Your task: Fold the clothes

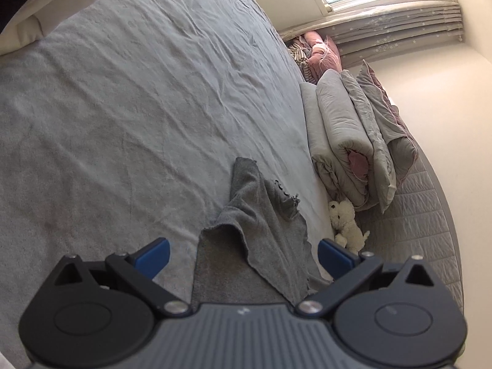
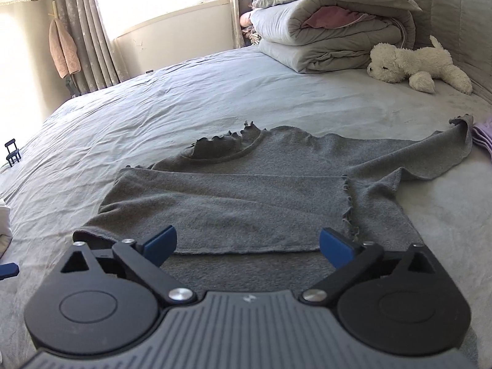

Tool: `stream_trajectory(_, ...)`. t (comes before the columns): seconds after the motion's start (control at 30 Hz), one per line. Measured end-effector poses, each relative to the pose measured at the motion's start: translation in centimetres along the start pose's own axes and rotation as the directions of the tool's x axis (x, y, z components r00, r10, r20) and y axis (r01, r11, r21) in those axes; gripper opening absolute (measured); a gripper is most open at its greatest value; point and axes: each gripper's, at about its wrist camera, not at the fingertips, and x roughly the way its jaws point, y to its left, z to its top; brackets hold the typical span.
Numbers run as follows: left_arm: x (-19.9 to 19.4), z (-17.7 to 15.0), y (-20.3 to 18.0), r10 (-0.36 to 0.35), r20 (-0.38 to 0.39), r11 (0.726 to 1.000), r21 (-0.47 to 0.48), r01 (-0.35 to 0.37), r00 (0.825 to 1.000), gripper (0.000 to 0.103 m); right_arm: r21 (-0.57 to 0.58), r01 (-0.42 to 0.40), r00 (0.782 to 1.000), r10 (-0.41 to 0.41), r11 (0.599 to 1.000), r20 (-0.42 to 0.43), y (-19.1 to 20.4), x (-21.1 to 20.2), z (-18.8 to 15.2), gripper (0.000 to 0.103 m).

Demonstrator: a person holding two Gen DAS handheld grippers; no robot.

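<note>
Sweater (image 2: 246,193), grey knit, lies across the middle of the right view on the bed (image 2: 153,107); it looks light and floppy, best pinched at hem or sleeve cuff (image 2: 461,123). Both the left hand-held gripper (image 1: 243,255) and the right hand-held gripper (image 2: 247,244) are spread wide, holding nothing.

White plush dog (image 2: 421,64) lies beside folded quilts (image 2: 332,30) on the bed (image 2: 153,110)

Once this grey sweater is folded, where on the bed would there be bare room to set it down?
Bare sheet lies between the grey sweater and the window-side curtain. Crowded: the corner with the folded duvets and toy dog, and beside the spread sleeve. Both grippers, left and right, are open.
</note>
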Motion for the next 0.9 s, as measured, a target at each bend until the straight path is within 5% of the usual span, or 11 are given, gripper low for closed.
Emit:
stream_trajectory(0.17, -0.6, -0.3, -1.3, 0.143, 0.101, 0.981, 0.117, -0.155, 0.985, 0.103, -0.022, 0.009, 1.0, -0.009, 1.0, 0.011, 1.4, -0.7, 0.6, 0.103)
stream_trajectory(0.3, -0.7, -1.2, -3.0, 0.244, 0.216, 0.915, 0.271, -0.299, 0.945, 0.102, 0.017, 0.04, 0.999, -0.04, 0.999, 0.026, 1.7, -1.3, 1.2, 0.103)
stream_trajectory(0.4, -0.4, -1.8, -3.7, 0.303, 0.252, 0.86, 0.343, -0.378, 0.919, 0.102, 0.037, 0.095, 0.995, -0.096, 0.995, 0.019, 2.0, -1.4, 1.6, 0.103)
stream_trajectory(0.47, 0.0, -1.7, -3.6, 0.33, 0.232, 0.85, 0.348, -0.395, 0.915, 0.103, 0.045, 0.131, 0.991, -0.131, 0.99, -0.001, 2.3, -1.4, 1.8, 0.103)
stream_trajectory(0.63, 0.2, -0.6, -0.7, 0.189, 0.058, 0.978, 0.082, -0.194, 0.98, 0.103, 0.026, 0.114, 0.993, -0.113, 0.993, -0.019, 3.5, -1.8, 1.9, 0.103)
stream_trajectory(0.8, 0.6, -1.1, 0.5, 0.024, -0.09, 0.996, -0.085, -0.032, 0.996, 0.103, 0.031, 0.117, 0.99, -0.114, 0.993, -0.078, 4.6, -1.9, 2.2, 0.103)
stream_trajectory(0.9, 1.9, -2.3, 0.8, -0.13, -0.211, 0.974, -0.209, 0.085, 0.969, 0.103, 0.076, 0.152, 0.976, -0.137, 0.986, -0.172, 4.6, -1.3, 2.4, 0.103)
